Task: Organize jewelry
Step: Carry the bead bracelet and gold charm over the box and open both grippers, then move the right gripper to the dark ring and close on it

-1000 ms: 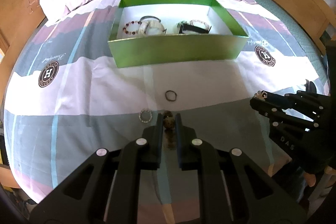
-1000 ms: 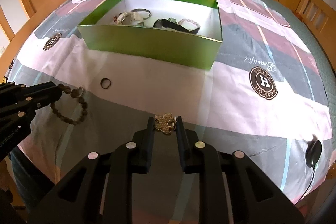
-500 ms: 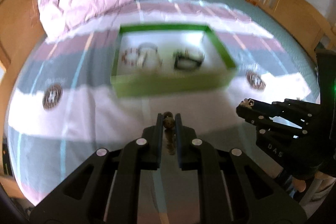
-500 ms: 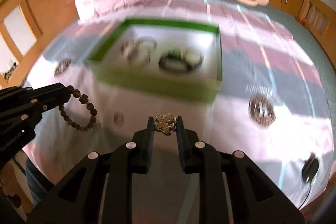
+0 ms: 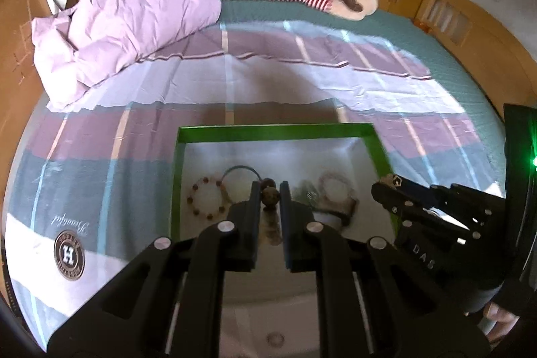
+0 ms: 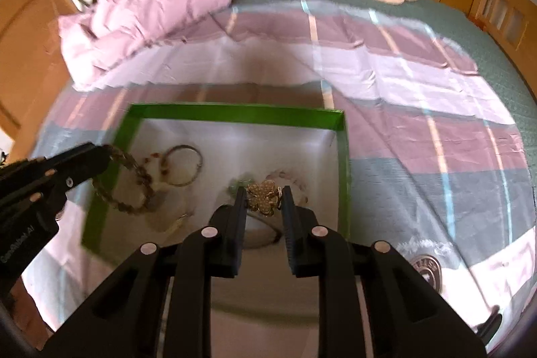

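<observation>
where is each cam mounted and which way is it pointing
Left wrist: on the left gripper, facing forward and down into the green box; it grips a bead bracelet; right gripper at right.
Right wrist: on the right gripper, facing the box; it grips a gold brooch; left gripper at left.
Shared: box, both grippers, bed.

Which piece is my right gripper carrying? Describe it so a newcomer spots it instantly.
Find the green box on the striped bedspread. Above its right half, the right gripper pinches a gold flower-shaped brooch. Its neighbours are round bracelets; only this one is a solid clover shape.
</observation>
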The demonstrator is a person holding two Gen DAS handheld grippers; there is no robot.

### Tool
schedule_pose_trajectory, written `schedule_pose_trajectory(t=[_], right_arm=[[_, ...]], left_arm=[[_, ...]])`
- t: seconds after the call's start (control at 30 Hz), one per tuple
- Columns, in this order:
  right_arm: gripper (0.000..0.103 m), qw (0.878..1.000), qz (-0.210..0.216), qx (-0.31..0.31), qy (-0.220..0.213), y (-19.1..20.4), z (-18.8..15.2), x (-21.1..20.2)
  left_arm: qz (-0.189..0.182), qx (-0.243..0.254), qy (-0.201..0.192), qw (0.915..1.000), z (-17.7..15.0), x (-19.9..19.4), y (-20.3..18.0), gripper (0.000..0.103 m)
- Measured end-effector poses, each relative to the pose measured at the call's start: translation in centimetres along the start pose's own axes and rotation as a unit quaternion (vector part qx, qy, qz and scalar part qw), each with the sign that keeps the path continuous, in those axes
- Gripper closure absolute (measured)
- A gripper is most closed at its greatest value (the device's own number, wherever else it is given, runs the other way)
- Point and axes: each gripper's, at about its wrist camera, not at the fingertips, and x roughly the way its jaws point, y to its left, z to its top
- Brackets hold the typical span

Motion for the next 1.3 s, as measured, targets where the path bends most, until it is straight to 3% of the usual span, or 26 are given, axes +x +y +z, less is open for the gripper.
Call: schedule_pose_trajectory(t=[0.23,0.27,0.3,0.37,0.43,0.5,0.63,0.73,0.83,0.93,1.03,1.3], right_arm=[[0.081,0.998,-0.024,0.005,0.052,-0.4,0.3,5.7],[0.078,0.998,-0.025,0.006,0.057,-0.4,0.2,6.0],[0.068,0.998,-0.028,0.007,0.060,-0.5,0.0,6.3],[0.059,0.998,-0.029,0.011,0.055,-0.7,-0.2,5.9],[0.058,0.999,-0.019,0.016,0.042,-0.9,-0.5,4.6],[0.058,1.000,-0.003,0.022,0.020,-1.1,-1.0,2.2],[0.059,0.998,0.027,-0.002,-0.050,0.0,-5.2,-5.0],[0.059,0.996,0.052,-0.032,-0.064,1.6,-9.4,-7.6],[0.059,0.996,0.037,-0.071,-0.044,4.1,-13.5,-6.3],[0.059,0.996,0.040,-0.079,0.000,5.7,-16.1,-3.2],[0.059,0.995,0.031,-0.095,0.013,7.3,-17.7,-1.3],[0.060,0.992,0.040,-0.116,0.032,10.3,-18.1,0.8]], left_arm=[[0.014,-0.009,0.041,0.9990,0.9,6.1,0.3,0.091],[0.013,-0.009,0.047,0.9988,0.8,6.5,0.3,0.091],[0.011,-0.003,0.055,0.9984,0.6,7.0,0.1,0.090],[0.020,0.013,0.056,0.9982,0.2,7.1,-0.2,0.085],[0.023,0.015,0.049,0.9984,-0.3,6.4,-0.2,0.070],[0.024,0.014,0.038,0.9989,-1.0,4.6,0.1,0.064],[0.045,0.016,-0.020,0.9986,-4.8,-2.3,1.4,0.064],[0.063,-0.008,-0.034,0.9974,-9.6,-6.0,3.2,0.064],[0.072,-0.026,-0.026,0.9967,-13.9,-7.0,4.4,0.064],[0.071,-0.038,0.001,0.9967,-18.1,-6.2,5.3,0.064],[0.074,-0.027,0.032,0.9964,-20.7,-4.8,5.0,0.064],[0.075,-0.017,0.052,0.9956,-22.5,-3.2,4.3,0.064]])
